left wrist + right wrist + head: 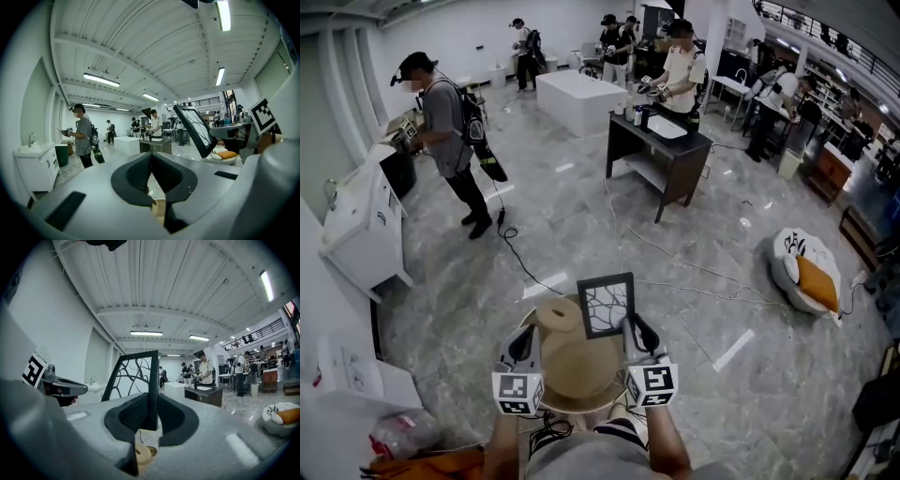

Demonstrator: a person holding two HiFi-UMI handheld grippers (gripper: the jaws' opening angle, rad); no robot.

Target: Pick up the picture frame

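Since the picture frame (607,305) is pinched only at its lower right edge by the right gripper (636,333), it stands upright in the air above the tan round stand (572,375), apparently clear of the stand's top. The likeliest trouble is the frame pivoting or sliding out of that one-edge hold if the hand jolts or tilts, which would drop it onto the stand. The left gripper (523,342) hovers over the stand's left side, jaws together on nothing, so it lends no support. The right gripper view shows the dark edge seated between the pads, which the head view hides. The left gripper view confirms that its own jaws are empty. Only the head view lays out both grippers over the stand.
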